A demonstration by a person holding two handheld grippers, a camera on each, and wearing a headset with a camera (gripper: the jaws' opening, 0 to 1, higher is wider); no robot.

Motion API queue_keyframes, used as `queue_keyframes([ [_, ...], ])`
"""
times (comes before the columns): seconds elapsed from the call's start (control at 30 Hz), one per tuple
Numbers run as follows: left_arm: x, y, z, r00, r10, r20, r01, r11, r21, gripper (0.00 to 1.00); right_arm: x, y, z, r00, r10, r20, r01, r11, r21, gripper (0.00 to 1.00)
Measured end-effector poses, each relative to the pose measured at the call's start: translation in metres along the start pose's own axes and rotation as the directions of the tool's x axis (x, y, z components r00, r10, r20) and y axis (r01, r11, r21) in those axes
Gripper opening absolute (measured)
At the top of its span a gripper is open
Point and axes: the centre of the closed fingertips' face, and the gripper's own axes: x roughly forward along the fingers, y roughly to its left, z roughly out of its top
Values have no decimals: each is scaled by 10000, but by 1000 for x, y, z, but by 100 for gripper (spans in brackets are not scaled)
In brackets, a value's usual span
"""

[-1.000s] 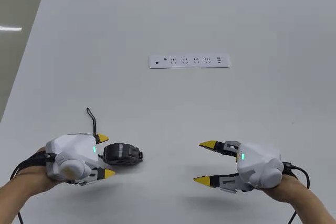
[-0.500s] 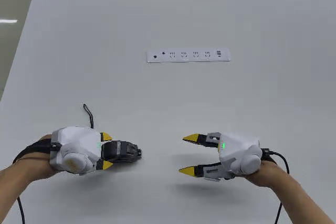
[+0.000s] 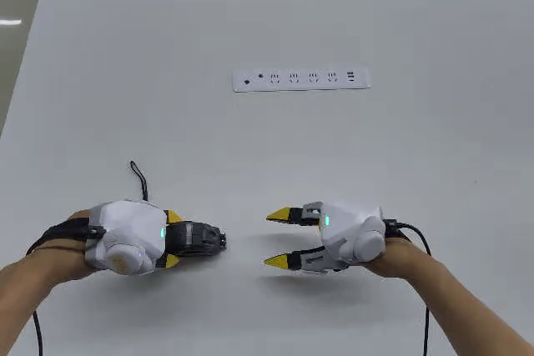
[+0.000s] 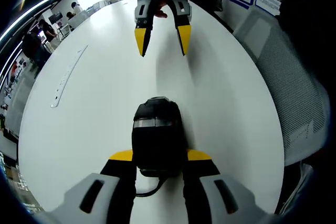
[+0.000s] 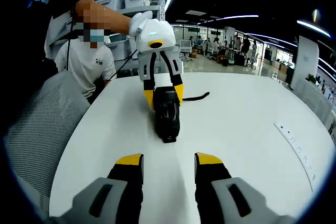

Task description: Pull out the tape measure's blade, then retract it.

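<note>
In the head view I saw the left gripper (image 3: 173,239) low on the white table (image 3: 400,147), its yellow tips closed on the rear of the dark tape measure (image 3: 198,238). The case lay on the tabletop, its front end pointing toward the right gripper (image 3: 278,238). That one sat near it but apart from it, jaws spread wide with nothing between them. A thin black strap (image 3: 138,178) trailed on the table behind the left gripper, and a white power strip (image 3: 300,80) lay well beyond both.

In the left gripper view the tape measure (image 4: 157,135) sat clamped between my own jaws, and the right gripper (image 4: 162,42) faced it, tips parted.

In the right gripper view my own jaws (image 5: 169,159) stood wide open just short of the tape measure (image 5: 168,113). The left gripper (image 5: 164,96) pinched its far end. No blade was drawn out.
</note>
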Motion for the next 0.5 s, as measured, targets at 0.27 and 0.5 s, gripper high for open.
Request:
queue_keyframes([
  [0.27, -1, -1, -1, 9996, 118, 265, -112, 9997, -237, 29, 24, 2, 3, 9993, 381, -39, -382, 9991, -173, 33],
  [0.5, -2, 0, 0, 9985, 128, 539, -101, 9986, -515, 28, 42, 3, 6, 9975, 698, -52, -699, 9971, -312, 30],
])
